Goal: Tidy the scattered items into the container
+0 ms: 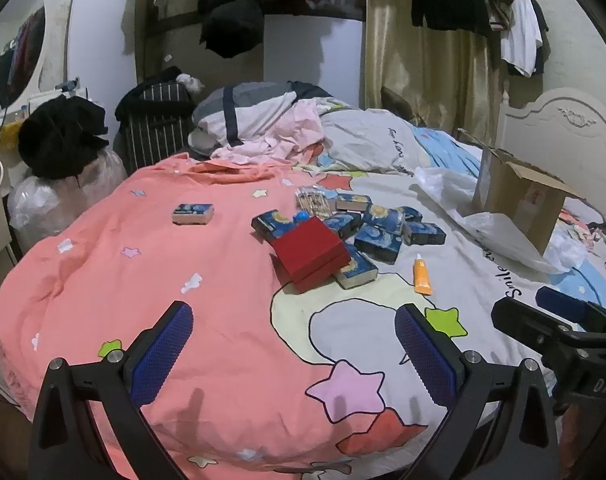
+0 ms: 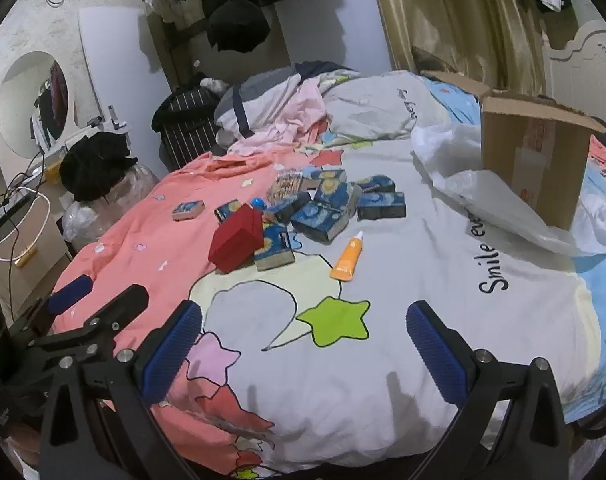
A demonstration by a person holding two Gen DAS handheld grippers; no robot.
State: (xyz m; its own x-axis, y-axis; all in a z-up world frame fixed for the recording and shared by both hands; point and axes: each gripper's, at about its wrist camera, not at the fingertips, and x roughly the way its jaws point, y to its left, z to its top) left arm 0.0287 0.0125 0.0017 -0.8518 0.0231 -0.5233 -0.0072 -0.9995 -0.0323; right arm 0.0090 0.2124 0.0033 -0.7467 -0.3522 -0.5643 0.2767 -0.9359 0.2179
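Observation:
A red box (image 1: 311, 254) (image 2: 239, 243) lies mid-bed on a heap of several blue starry-print boxes (image 1: 379, 228) (image 2: 335, 208). One more blue box (image 1: 193, 213) (image 2: 188, 210) lies apart to the left. An orange tube (image 1: 422, 275) (image 2: 347, 258) lies nearer me. A clear pack of sticks (image 1: 311, 201) (image 2: 285, 185) is behind the heap. An open cardboard box (image 1: 519, 196) (image 2: 537, 156) stands at the right. My left gripper (image 1: 294, 354) and right gripper (image 2: 303, 354) are open and empty, low over the near bed edge.
White plastic bags (image 1: 455, 196) (image 2: 483, 196) lie around the cardboard box. A pile of clothes and pillows (image 1: 271, 128) (image 2: 303, 112) sits at the bed's far end. A striped suitcase (image 1: 155, 128) and a dresser (image 2: 27, 240) stand to the left.

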